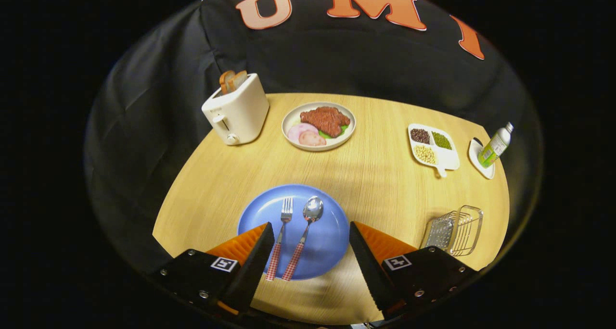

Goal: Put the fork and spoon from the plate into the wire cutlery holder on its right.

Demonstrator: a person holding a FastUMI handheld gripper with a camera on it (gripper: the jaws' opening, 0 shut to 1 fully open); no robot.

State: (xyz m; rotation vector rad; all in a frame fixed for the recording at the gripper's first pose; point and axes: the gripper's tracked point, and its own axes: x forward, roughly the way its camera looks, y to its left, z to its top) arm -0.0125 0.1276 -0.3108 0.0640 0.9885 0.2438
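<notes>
A blue plate (332,233) lies on the wooden table just ahead of my fingers. On it rest a fork (281,237) and a spoon (304,235) side by side, both with red-checked handles pointing toward me. My gripper (310,230) is open, its fingertips spread wide to either side of the two handles, and it holds nothing. It hovers above the near part of the plate. The wire cutlery holder (455,230) stands to the right of the plate, beyond my right finger.
A white toaster (237,111) with bread stands at the far left. A plate of food (318,125) sits at the back middle. Far right are a divided dish of beans (433,146) and a bottle (495,145) on a small dish.
</notes>
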